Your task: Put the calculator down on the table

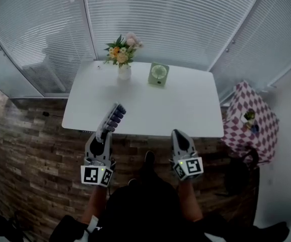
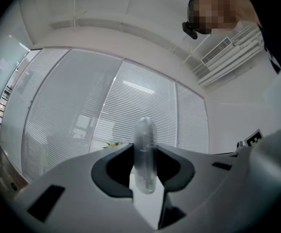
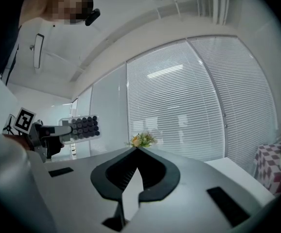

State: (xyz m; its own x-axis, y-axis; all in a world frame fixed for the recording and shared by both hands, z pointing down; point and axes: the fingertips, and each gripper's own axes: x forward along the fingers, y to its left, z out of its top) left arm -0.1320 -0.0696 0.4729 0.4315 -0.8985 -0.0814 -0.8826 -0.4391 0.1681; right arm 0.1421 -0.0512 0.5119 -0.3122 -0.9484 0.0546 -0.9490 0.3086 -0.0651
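Note:
In the head view my left gripper [image 1: 104, 133] is shut on the lower end of a pale calculator [image 1: 114, 117] with dark round keys. The calculator sticks out over the front edge of the white table [image 1: 186, 110]. In the left gripper view the calculator [image 2: 144, 154] stands edge-on, clamped between the two jaws. My right gripper [image 1: 180, 135] hangs just short of the table's front edge, about level with the left one, with its jaws closed together and nothing in them. The right gripper view shows that gripper [image 3: 135, 152] with its tips meeting, and the calculator [image 3: 81, 126] out to the left.
A white vase of flowers [image 1: 123, 55] and a small green square object [image 1: 158, 75] stand at the back of the table. A low table with a checkered cloth [image 1: 253, 117] is to the right. White blinds enclose the far side, and brick-patterned floor [image 1: 29, 145] lies below.

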